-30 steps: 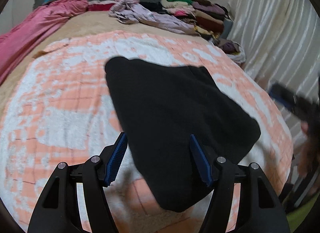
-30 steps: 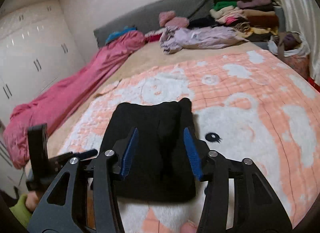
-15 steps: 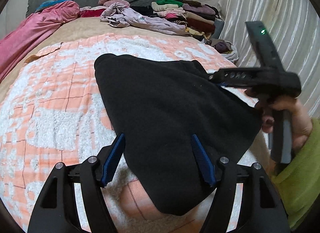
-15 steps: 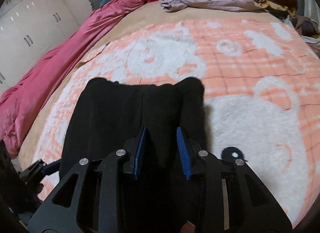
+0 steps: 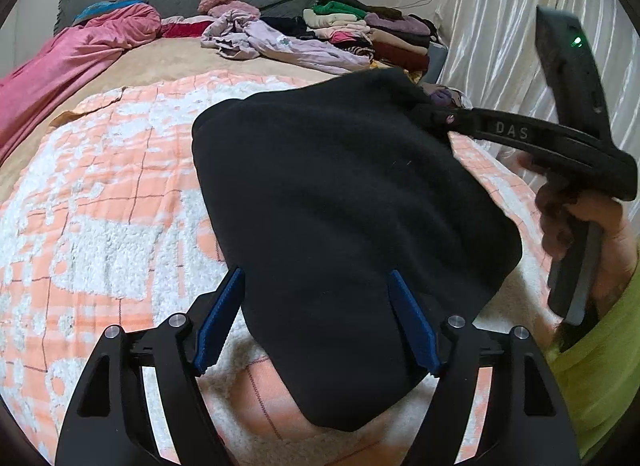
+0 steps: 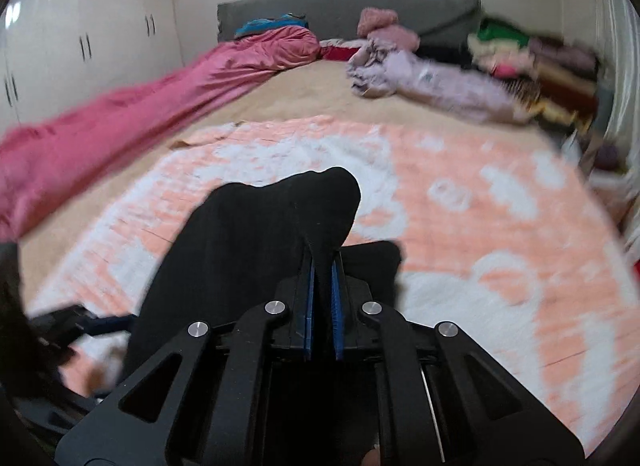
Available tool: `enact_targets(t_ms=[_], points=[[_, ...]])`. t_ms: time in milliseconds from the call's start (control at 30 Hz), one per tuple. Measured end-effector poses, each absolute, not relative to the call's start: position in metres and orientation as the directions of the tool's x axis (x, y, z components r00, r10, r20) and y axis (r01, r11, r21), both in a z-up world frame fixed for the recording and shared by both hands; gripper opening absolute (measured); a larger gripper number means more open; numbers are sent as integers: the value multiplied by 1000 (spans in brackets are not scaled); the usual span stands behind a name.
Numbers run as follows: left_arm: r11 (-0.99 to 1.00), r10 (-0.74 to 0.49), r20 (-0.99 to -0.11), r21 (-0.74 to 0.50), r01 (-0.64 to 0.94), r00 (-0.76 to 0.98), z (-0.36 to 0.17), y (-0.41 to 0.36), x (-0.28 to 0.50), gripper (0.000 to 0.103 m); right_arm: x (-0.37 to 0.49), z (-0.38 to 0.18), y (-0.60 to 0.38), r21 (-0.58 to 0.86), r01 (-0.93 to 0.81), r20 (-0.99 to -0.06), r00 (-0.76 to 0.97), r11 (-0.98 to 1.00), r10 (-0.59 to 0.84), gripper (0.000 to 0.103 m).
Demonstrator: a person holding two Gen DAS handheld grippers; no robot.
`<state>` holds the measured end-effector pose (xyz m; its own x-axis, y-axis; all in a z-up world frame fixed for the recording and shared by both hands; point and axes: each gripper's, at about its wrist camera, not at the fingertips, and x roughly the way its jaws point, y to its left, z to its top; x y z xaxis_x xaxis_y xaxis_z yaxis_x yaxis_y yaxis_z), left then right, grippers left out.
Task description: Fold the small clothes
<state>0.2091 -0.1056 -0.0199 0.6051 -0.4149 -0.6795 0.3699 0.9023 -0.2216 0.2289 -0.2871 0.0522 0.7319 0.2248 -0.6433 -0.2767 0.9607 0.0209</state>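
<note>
Black garment (image 5: 352, 225) lies on orange-and-white blanket (image 5: 100, 205) on bed. Right tongs (image 6: 322, 266) clamped together on garment's far corner, raised off blanket. Left tongs (image 5: 316, 322) apart and opening, straddling garment's near end; pads not pressing cloth. Clothes pile (image 5: 360, 29) well beyond garment.

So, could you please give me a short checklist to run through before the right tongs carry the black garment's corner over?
1. Right tongs shut on black garment: ok.
2. Gripped corner lifted off the blanket: ok.
3. Left tongs opening, pads not pressing the cloth between them: ok.
4. Blanket bare where the fold lands: ok.
5. Both layers caught in the grip: cannot tell.
</note>
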Motion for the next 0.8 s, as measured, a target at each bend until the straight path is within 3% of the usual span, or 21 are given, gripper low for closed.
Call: enact_targets(t_ms=[100, 200, 600, 700, 800], points=[[898, -421, -676, -219, 380, 605, -19, -106, 207, 74, 234, 37, -280, -109, -247, -670, 734, 963, 113, 3], [896, -425, -677, -222, 384, 601, -20, -106, 207, 74, 244, 15, -281, -149, -230, -709, 702, 962, 58, 3], [886, -449, -683, -256, 386, 576, -24, -105, 212, 77, 250, -11, -290, -151, -180, -737, 676, 972, 11, 5], [886, -449, -688, -263, 381, 569, -25, -104, 214, 78, 248, -5, -297, -108, -160, -733, 680, 981, 30, 17], [887, -448, -691, -265, 378, 567, -26, -105, 213, 79, 247, -1, -304, -48, -150, -734, 676, 987, 67, 19]])
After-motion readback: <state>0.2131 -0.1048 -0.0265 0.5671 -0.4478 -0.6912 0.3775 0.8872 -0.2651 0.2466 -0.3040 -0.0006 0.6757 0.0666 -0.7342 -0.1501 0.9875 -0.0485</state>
